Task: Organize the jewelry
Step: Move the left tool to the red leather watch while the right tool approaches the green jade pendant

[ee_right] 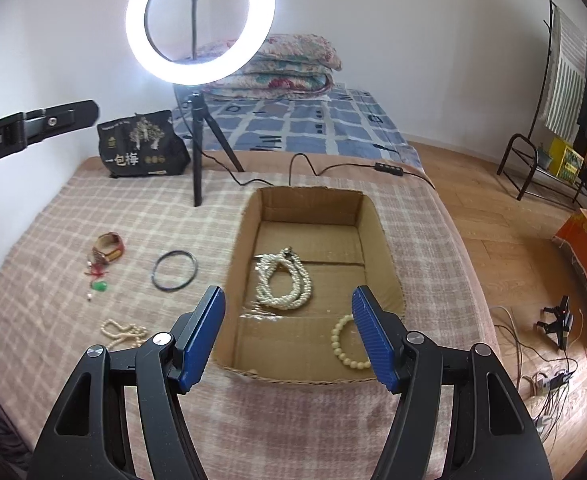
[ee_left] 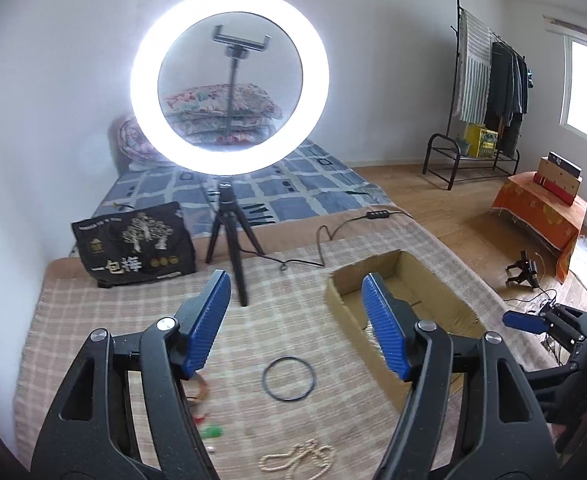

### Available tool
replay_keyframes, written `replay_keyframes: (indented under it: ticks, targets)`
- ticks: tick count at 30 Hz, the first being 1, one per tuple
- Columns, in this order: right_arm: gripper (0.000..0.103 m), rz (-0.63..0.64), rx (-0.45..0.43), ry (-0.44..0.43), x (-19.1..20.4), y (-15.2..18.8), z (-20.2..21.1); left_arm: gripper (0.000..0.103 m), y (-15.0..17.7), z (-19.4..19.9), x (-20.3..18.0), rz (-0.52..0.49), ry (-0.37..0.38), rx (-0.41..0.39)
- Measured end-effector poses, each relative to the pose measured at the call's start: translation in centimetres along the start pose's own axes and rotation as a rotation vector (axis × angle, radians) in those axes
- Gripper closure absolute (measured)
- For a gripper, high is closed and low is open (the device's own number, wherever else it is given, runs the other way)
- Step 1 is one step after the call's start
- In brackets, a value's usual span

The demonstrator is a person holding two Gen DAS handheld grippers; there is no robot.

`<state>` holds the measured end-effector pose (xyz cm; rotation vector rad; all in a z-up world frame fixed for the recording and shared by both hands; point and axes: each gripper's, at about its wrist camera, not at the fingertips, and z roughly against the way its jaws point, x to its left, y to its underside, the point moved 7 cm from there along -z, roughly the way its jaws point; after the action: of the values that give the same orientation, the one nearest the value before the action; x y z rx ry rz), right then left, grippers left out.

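Two hand-held tongs hover over a bed covered with a checked blanket point(ee_right: 141, 216). Both are spread wide and hold nothing.

In the right camera, a shallow cardboard box point(ee_right: 389, 256) sits ahead of the right tongs point(ee_right: 289, 332), around twelve o'clock. Inside it lie a coiled pearl necklace point(ee_right: 283, 280) and a cream bead bracelet point(ee_right: 347, 344), the bracelet close to the right-hand finger.

Jewelry not yet boxed lies on the blanket left of the box, between nine and eleven o'clock from the right tongs: a black bangle point(ee_right: 174, 271), a red and gold bracelet point(ee_right: 109, 246), a small green charm point(ee_right: 100, 287) and a loose pearl strand point(ee_right: 123, 332).

In the left camera, the bangle point(ee_left: 289, 378) lies on the blanket between and below the fingers of the left tongs point(ee_left: 297, 326), around six o'clock. The pearl strand point(ee_left: 297, 458) is nearer the camera.

The likely step is picking up the bangle. To do it well, lower the left tongs, straddle one side of the thin hoop, pinch it against the soft blanket, then lift it straight before carrying it to the box at two o'clock.
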<state>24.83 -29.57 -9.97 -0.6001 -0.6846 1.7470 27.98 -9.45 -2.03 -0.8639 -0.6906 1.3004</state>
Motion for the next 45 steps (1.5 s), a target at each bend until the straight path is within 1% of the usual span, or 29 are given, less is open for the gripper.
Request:
replay_keyframes:
  ticks: [1, 3, 6, 9, 11, 15, 22, 25, 28, 33, 35, 41, 45]
  targets:
    - [0.038, 0.001, -0.002, -0.003, 0.3, 0.0, 0.1, 0.032, 0.0, 0.5, 0.9, -0.002, -0.007, -0.001]
    - [0.031, 0.006, -0.006, -0.016, 1.3, -0.1, 0.1, 0.032, 0.2, 1.3, 2.8, -0.006, -0.028, -0.001]
    - [0.03, 0.015, -0.011, -0.043, 2.8, 0.0, -0.1, 0.029, 0.9, 1.6, 5.2, -0.028, -0.053, 0.028]
    - [0.03, 0.039, -0.009, -0.072, 4.5, 0.0, -0.3, 0.029, 1.7, 1.6, 7.5, -0.026, -0.088, 0.046]
    - [0.03, 0.056, -0.007, -0.082, 5.6, 0.0, -0.6, 0.029, 2.5, 1.4, 9.5, 0.001, -0.104, 0.064]
    - [0.03, 0.085, 0.001, -0.116, 7.8, 0.1, -1.2, 0.029, 3.9, 0.5, 12.2, 0.045, -0.122, 0.107]
    - [0.03, 0.135, 0.012, -0.172, 10.9, -0.2, -2.7, 0.029, 6.9, -1.8, 16.7, 0.159, -0.102, 0.2]
    - [0.03, 0.151, 0.021, -0.21, 12.1, -0.5, -3.5, 0.029, 7.8, -2.9, 17.4, 0.174, -0.1, 0.233]
    - [0.03, 0.154, 0.031, -0.226, 12.7, -0.7, -4.3, 0.029, 9.0, -4.2, 17.9, 0.202, -0.073, 0.28]
    - [0.03, 0.136, 0.056, -0.266, 13.1, -1.1, -5.4, 0.029, 10.3, -5.6, 17.7, 0.202, -0.052, 0.326]
    - [0.03, 0.137, 0.07, -0.27, 13.2, -0.9, -5.8, 0.029, 10.7, -6.1, 17.7, 0.213, -0.036, 0.341]
    - [0.03, 0.134, 0.143, -0.302, 13.7, 0.5, -7.5, 0.029, 11.9, -7.8, 17.7, 0.226, -0.021, 0.384]
    - [0.03, 0.12, 0.175, -0.314, 13.8, 1.0, -8.5, 0.029, 12.6, -9.0, 17.5, 0.236, -0.006, 0.413]
